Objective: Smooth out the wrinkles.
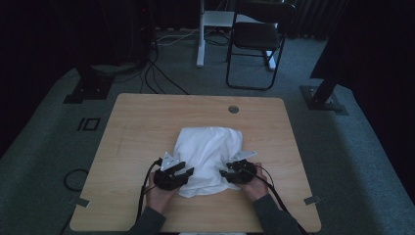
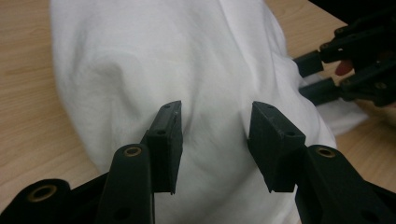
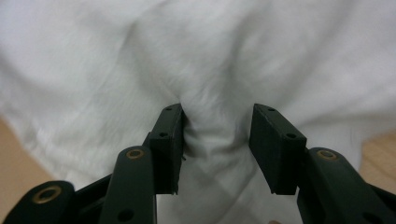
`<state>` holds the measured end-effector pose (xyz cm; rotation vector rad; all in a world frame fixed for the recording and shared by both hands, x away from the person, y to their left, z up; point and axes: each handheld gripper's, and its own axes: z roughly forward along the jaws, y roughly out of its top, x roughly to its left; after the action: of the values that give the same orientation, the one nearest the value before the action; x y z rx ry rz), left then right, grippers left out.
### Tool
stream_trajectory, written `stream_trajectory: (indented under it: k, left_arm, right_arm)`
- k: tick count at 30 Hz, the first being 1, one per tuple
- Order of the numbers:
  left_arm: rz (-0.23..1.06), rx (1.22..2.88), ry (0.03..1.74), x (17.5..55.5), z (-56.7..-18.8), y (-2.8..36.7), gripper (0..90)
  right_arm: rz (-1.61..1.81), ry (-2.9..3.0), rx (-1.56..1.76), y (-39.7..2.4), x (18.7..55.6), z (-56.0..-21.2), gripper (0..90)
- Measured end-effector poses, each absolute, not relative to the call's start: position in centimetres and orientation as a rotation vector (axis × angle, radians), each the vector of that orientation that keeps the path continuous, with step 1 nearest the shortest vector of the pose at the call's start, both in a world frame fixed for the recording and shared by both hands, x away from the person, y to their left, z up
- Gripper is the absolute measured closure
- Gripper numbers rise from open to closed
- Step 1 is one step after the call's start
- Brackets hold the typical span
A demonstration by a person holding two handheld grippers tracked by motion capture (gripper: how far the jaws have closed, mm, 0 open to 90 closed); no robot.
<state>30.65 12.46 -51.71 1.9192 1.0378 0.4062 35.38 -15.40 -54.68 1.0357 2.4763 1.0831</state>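
A crumpled white cloth (image 1: 208, 152) lies on the wooden table (image 1: 142, 127), a little nearer the front edge. My left gripper (image 1: 189, 172) rests at the cloth's front left edge, its jaws spread apart over the fabric (image 2: 187, 60); in the left gripper view, the left gripper (image 2: 215, 112) has cloth beneath the gap and nothing pinched. My right gripper (image 1: 224, 173) sits at the cloth's front right edge. In the right gripper view, the right gripper (image 3: 217, 114) stands open astride a raised fold of the cloth (image 3: 210, 135). The right gripper (image 2: 355, 60) also shows across the cloth.
A round cable hole (image 1: 233, 109) sits near the table's far edge. Beyond the table stand a black chair (image 1: 257, 39) and a white desk leg (image 1: 200, 34), with cables on the grey floor. Bare wood lies left, right and behind the cloth.
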Motion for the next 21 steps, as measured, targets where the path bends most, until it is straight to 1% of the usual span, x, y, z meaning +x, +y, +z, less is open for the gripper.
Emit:
stream_trajectory:
  k: [4,6,15,17,19,20,21]
  left_arm:
    - [0.415,1.902,1.064,31.9,-51.7,12.5,55.4]
    - [0.417,1.897,1.073,32.3,-51.7,12.6,55.4]
    - [0.429,1.855,1.146,35.9,-51.5,14.0,54.6]
    - [0.427,1.85,1.149,36.5,-51.5,14.1,53.2]
    - [0.415,1.844,1.152,36.9,-51.4,14.1,52.3]
    - [0.426,1.831,1.153,36.8,-51.2,14.1,51.3]
    - [0.426,1.831,1.153,36.8,-51.2,14.1,50.5]
  right_arm:
    - [1.144,2.445,1.118,-15.7,37.1,-55.1,53.6]
    - [1.15,2.439,1.128,-15.6,37.4,-55.1,53.5]
    - [1.192,2.398,1.167,-14.2,40.0,-55.2,52.5]
    - [1.195,2.388,1.18,-14.1,40.7,-55.2,52.0]
    - [1.196,2.377,1.184,-14.1,41.2,-55.2,51.0]
    - [1.203,2.364,1.19,-14.3,41.6,-55.1,48.0]
    - [1.203,2.364,1.19,-14.3,41.6,-55.1,48.0]
